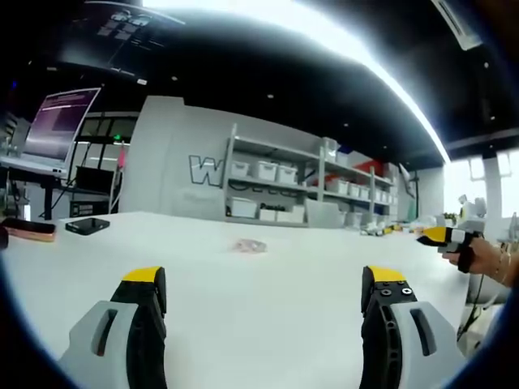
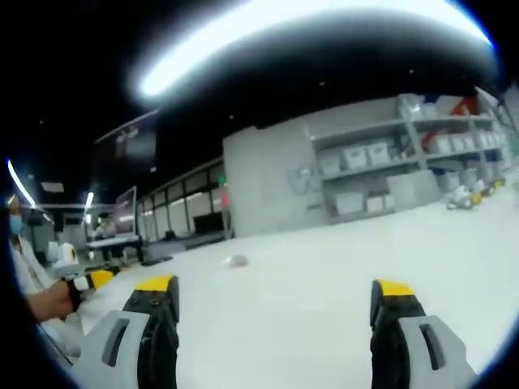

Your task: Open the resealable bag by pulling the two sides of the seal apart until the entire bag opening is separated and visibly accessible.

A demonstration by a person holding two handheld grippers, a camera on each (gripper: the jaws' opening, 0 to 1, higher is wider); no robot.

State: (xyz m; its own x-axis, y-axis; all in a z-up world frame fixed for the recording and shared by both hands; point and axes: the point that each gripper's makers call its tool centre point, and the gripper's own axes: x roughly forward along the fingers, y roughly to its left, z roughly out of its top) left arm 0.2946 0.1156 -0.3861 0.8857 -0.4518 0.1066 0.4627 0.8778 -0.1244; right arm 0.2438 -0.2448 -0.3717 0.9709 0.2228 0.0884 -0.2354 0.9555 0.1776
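Left gripper view: left gripper (image 1: 263, 288) fingers spread wide, nothing held. Resealable bag (image 1: 250, 245) lies flat on counter (image 1: 243, 324), well beyond fingers. Right gripper view: right gripper (image 2: 276, 304) fingers also apart, empty; bag far ahead. Risk, imo: thin seal hard to pinch, bag slides off.
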